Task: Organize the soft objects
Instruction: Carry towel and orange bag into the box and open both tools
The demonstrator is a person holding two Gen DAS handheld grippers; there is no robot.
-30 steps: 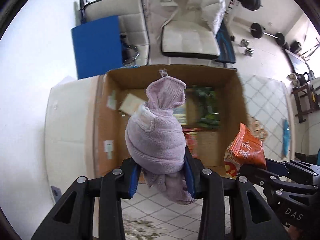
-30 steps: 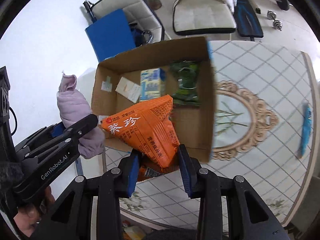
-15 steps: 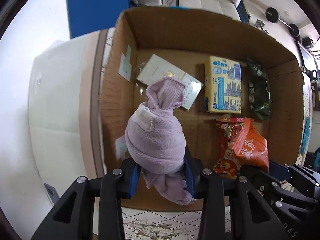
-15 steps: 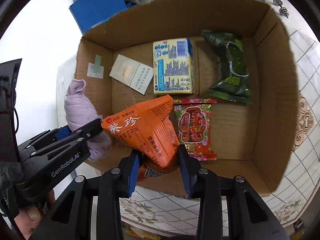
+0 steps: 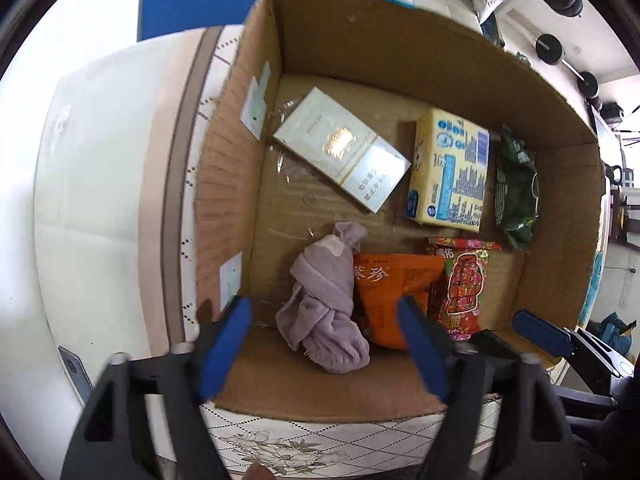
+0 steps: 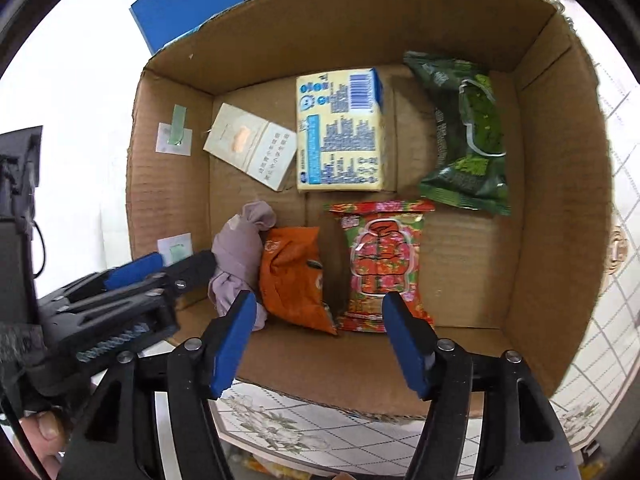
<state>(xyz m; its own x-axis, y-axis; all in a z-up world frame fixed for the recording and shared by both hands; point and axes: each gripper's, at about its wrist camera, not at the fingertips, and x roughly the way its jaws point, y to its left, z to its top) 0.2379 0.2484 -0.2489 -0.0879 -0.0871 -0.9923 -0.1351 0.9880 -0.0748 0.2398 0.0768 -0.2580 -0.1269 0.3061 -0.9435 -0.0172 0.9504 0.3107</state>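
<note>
A knotted lilac towel (image 5: 326, 300) lies on the floor of the cardboard box (image 5: 224, 184), near its front left corner; it also shows in the right wrist view (image 6: 238, 258). An orange snack bag (image 5: 390, 292) lies right beside it, touching it, and shows in the right wrist view (image 6: 294, 276). My left gripper (image 5: 324, 348) is open and empty above the box's front wall. My right gripper (image 6: 318, 338) is open and empty above the same wall, to the right of the left one.
The box (image 6: 560, 200) also holds a red floral packet (image 6: 382, 268), a yellow carton (image 6: 340, 130), a green bag (image 6: 466, 132) and a pale flat box (image 6: 252, 148). The box stands on a patterned tabletop (image 6: 320, 432). Gym weights (image 5: 552, 46) lie on the floor behind.
Both grippers opened and let go: the lilac towel and the orange bag dropped onto the box floor. Both grippers moved forward over the box.
</note>
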